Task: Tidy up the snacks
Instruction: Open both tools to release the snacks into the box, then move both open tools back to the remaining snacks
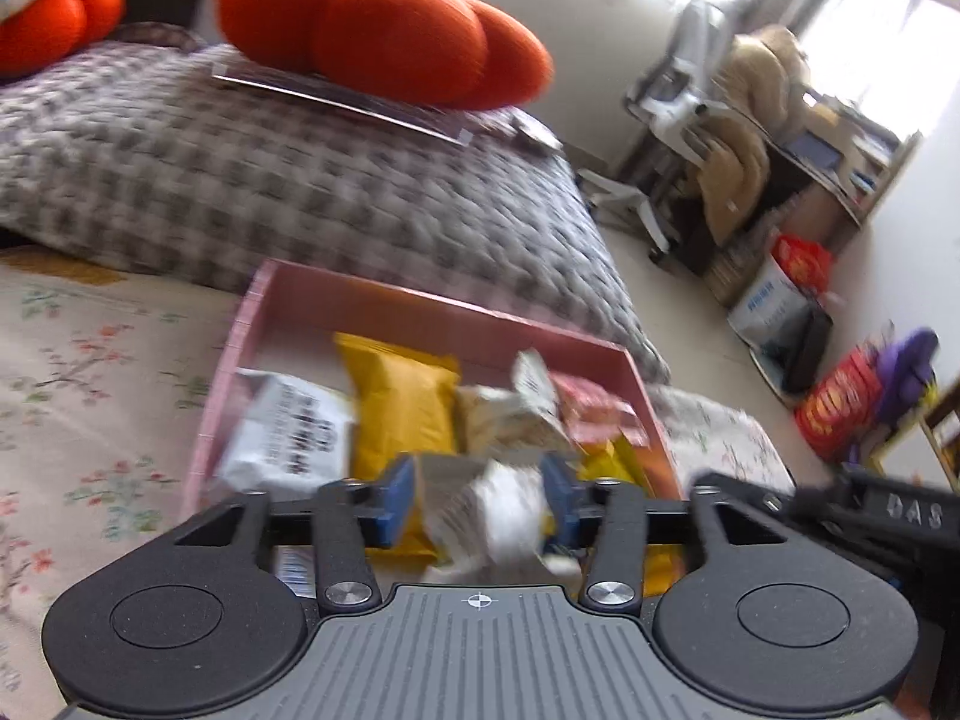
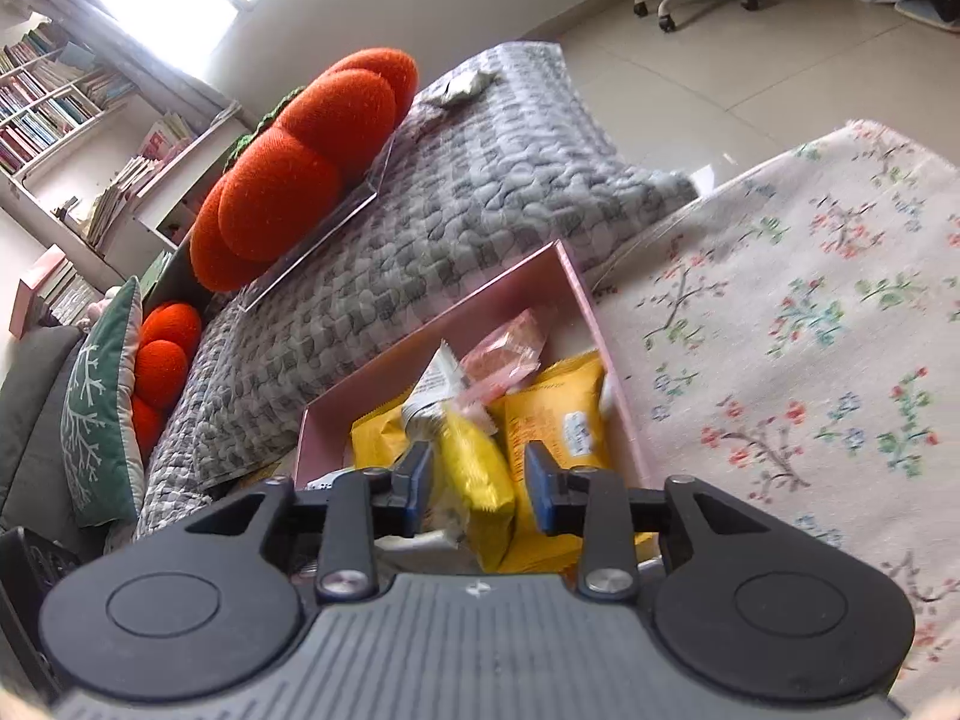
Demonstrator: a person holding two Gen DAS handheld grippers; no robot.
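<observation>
On the floral bedspread (image 2: 810, 312), against the grey quilt (image 2: 480, 192), sits the pink box (image 1: 420, 315) with the snacks heaped inside: white packet (image 1: 288, 429) at one side, yellow packet (image 1: 399, 399) beside it, pinkish-red packets (image 1: 591, 405) toward the other wall. Left tool (image 1: 480, 495) poised over the near end of the box, blue pads partly apart with a crumpled whitish wrapper (image 1: 498, 510) between them; too blurred to tell whether gripped or merely framed. Right tool (image 2: 480, 477) likewise half open, astride a bright yellow pouch (image 2: 474, 480), pads near its sides but no clear pinch visible. Both tools crowded over the same end of the box, close together. Risks, as a judgement: closing on a slack foil edge and having it slip out on lifting; snagging a neighbouring packet, such as the white tube-like packet (image 2: 435, 387) lying on the pouch, and dragging it over the low wall onto the bedspread; tipping or sliding the light box on soft bedding if pressed down on one edge; knocking the two tools together while working so near each other.
</observation>
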